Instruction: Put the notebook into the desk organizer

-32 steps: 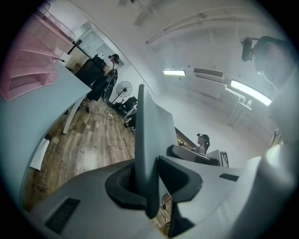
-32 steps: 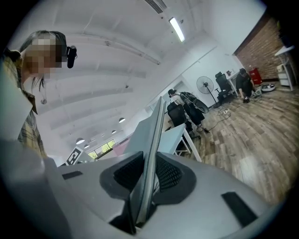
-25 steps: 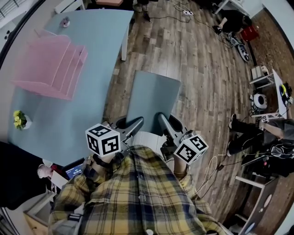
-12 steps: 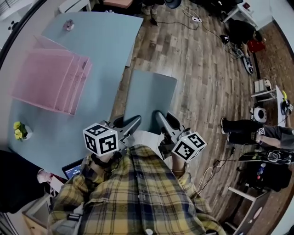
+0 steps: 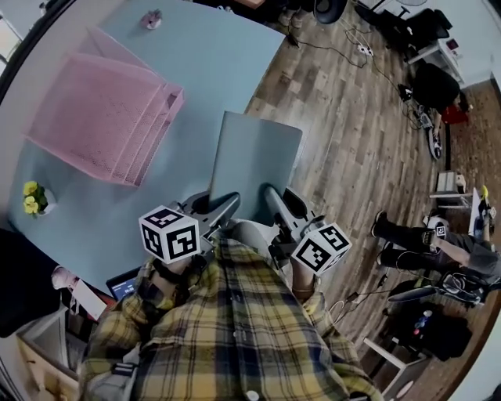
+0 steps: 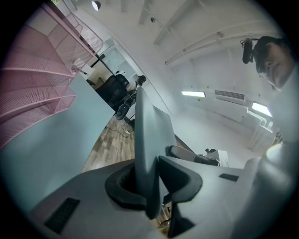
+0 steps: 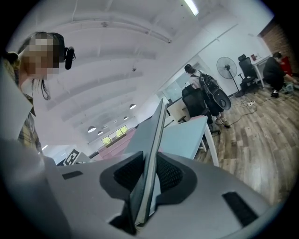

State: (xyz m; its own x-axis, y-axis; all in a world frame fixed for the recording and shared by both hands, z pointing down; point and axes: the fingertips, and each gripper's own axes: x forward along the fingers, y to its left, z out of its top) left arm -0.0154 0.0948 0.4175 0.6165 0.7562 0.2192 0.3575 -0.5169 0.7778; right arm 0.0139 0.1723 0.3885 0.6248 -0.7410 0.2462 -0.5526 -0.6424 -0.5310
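Observation:
A flat grey-blue notebook (image 5: 257, 160) hangs in the air over the table's right edge and the wood floor, held by its near edge. My left gripper (image 5: 227, 205) is shut on its near left corner, and my right gripper (image 5: 272, 199) is shut on its near right corner. In the left gripper view the notebook (image 6: 148, 140) stands edge-on between the pads. The right gripper view shows the notebook (image 7: 152, 161) clamped the same way. The pink mesh desk organizer (image 5: 106, 117) sits on the table to the notebook's left, also seen as the organizer (image 6: 32, 88) at upper left.
The pale blue table (image 5: 215, 59) carries a small pot of yellow flowers (image 5: 33, 200) near its left edge and a small object (image 5: 151, 19) at the far end. Chairs, cables and a seated person's legs (image 5: 423, 235) fill the wood floor on the right.
The view has shifted: the organizer and table now lie closer to the notebook and higher right in the frame. Both grippers keep the same hold on the notebook.

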